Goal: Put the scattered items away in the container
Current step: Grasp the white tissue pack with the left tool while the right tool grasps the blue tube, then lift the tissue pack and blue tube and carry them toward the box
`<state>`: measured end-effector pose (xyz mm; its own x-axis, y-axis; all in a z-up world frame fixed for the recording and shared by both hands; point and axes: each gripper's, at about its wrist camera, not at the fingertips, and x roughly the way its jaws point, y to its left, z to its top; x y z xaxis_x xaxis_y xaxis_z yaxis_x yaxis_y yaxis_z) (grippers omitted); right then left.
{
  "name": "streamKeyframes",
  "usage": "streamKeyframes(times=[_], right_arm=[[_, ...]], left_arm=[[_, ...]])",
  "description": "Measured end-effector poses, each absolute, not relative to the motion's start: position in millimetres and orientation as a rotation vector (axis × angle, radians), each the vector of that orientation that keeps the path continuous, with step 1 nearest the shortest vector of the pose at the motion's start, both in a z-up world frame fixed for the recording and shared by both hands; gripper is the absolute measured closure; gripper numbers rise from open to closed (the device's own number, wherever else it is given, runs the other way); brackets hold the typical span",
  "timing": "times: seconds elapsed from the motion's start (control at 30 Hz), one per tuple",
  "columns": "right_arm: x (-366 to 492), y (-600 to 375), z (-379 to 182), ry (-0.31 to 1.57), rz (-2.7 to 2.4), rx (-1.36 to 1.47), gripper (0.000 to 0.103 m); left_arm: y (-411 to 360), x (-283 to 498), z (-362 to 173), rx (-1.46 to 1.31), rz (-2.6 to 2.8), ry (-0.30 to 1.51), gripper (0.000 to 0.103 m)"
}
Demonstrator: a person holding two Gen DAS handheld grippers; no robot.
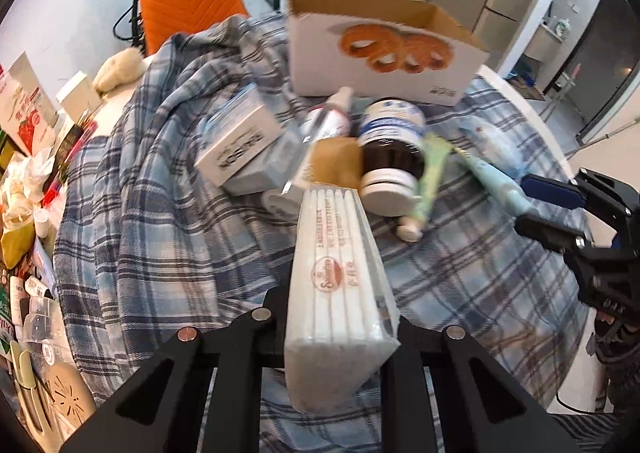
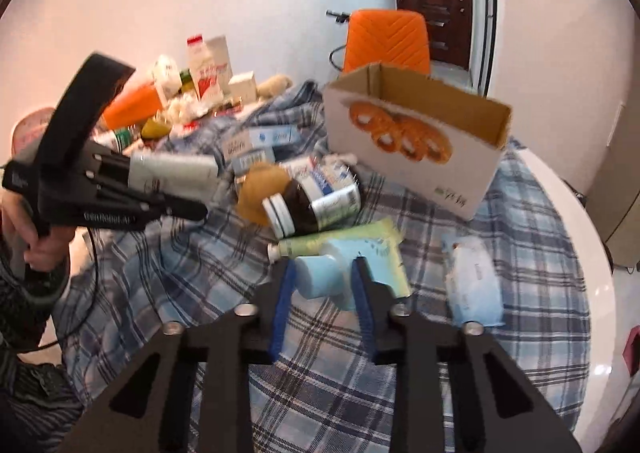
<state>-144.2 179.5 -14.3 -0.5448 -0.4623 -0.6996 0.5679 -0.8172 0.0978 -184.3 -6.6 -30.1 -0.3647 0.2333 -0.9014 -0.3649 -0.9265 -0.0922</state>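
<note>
An open cardboard box [image 1: 380, 53] printed with orange rings stands at the back of the plaid cloth; it also shows in the right wrist view [image 2: 412, 141]. My left gripper [image 1: 340, 293] is shut on a white tissue pack [image 1: 340, 285] and holds it above the cloth; both also show in the right wrist view, gripper [image 2: 188, 189] and pack [image 2: 172, 173]. My right gripper [image 2: 324, 285] is open around the cap end of a light blue tube [image 2: 320, 277]; it also shows in the left wrist view [image 1: 536, 205]. A dark pill bottle [image 2: 312, 201], a green tube [image 2: 336, 241], small boxes [image 1: 240, 145] and a blue packet [image 2: 472, 277] lie scattered.
An orange chair [image 2: 386, 39] stands behind the table. Cartons, bottles and wrappers [image 2: 188, 93] crowd the far left of the table. The white round table edge [image 2: 580, 253] curves along the right. A brown round item [image 2: 260, 189] lies beside the bottle.
</note>
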Motion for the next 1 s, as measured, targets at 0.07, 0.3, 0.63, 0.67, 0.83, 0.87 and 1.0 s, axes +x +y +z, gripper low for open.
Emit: streamKeyframes(times=[0.07,0.3,0.63,0.67,0.83,0.87,1.0], right_arm=[[-142.9,184.4,-8.5,0.167,-2.335,0.993,0.083],[-141.8,189.3,-10.0,0.236,-2.403,0.984,0.084],[-160.0,208.8,-10.5,0.292,-2.558,0.956,0.084],[-162.2,210.3,-9.7,0.282,-2.550,0.955,0.084],[-176.1,211.5,-8.8,0.249,-2.538,0.954,0.084],[-179.3,210.4,-8.8,0.249,-2.529,0.956,0.084],[-193.0,210.7,-9.4,0.195,-2.473,0.971,0.084]], left_arm=[[-0.5,-180.5,-23.5,-1.485,2.325,0.185,0.085],[11.1,-181.9,-15.4,-1.453,2.327,0.205,0.085],[21.1,-187.7,-21.6,-1.469,2.306,0.203,0.085],[22.1,-188.7,-22.5,-1.471,2.303,0.204,0.085],[28.0,-194.6,-26.6,-1.480,2.293,0.200,0.085],[29.3,-195.9,-27.2,-1.481,2.293,0.200,0.085],[34.1,-201.3,-27.9,-1.482,2.290,0.199,0.085]])
